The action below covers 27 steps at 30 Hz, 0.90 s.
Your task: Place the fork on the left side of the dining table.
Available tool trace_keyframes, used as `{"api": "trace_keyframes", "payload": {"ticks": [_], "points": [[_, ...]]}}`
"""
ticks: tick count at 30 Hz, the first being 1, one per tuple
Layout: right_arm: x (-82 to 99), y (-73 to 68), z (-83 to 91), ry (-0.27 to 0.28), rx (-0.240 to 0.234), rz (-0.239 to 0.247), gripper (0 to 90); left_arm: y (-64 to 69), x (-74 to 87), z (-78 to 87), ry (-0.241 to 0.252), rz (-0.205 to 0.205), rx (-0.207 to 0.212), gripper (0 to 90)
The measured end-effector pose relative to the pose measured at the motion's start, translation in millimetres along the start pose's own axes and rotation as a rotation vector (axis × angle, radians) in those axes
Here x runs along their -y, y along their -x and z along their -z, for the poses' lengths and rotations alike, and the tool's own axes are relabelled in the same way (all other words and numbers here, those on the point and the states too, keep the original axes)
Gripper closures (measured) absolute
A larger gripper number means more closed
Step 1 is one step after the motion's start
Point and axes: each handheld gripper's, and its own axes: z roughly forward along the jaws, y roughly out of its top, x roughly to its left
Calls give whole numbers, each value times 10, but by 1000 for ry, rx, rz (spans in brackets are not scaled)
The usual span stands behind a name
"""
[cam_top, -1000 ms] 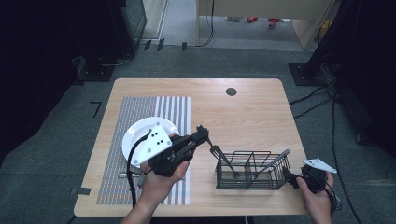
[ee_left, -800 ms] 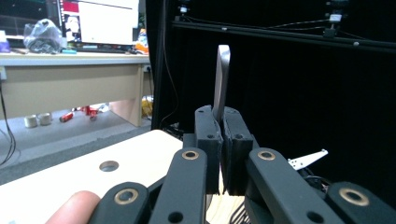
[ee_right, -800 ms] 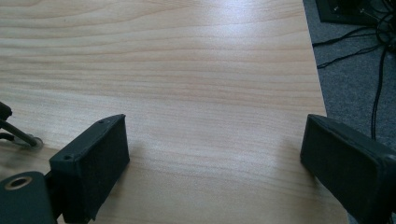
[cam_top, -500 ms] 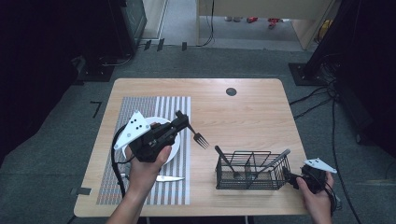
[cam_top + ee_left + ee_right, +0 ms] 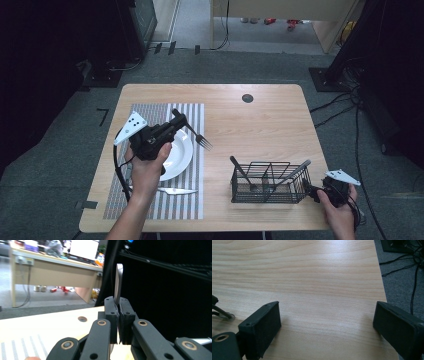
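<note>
Gripping a fork (image 5: pixel 199 138) by its handle, my left gripper (image 5: pixel 176 121) has its jaws clenched on it above the white plate (image 5: pixel 181 152) on the striped placemat (image 5: pixel 194 112); the tines point toward the wire basket (image 5: pixel 269 182). My right gripper (image 5: pixel 317 194) rests at the table (image 5: pixel 260 120) edge just beside the basket, jaws released and wide apart. A knife (image 5: pixel 172 190) lies below the plate.

Wooden table (image 5: pixel 270 125) on grey carpet (image 5: pixel 65 165); light wood desk (image 5: pixel 50 272) beyond.
</note>
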Motion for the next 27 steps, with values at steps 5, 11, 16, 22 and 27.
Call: {"api": "trace_keyframes", "payload": {"ticks": [5, 11, 16, 22, 27], "points": [[0, 0, 0, 0, -1, 0, 77, -228, 51, 4, -16, 101, -17, 888], [0, 0, 0, 0, -1, 1, 77, -563, 167, -23, -70, 281, -13, 888], [0, -1, 0, 0, 0, -1, 77, -736, 324, -40, -8, 342, -26, 888], [0, 0, 0, 0, 0, 0, 77, -887, 410, -37, 16, 395, -57, 886], [0, 0, 0, 0, -1, 0, 77, -1019, 448, -35, 48, 470, -71, 884]]}}
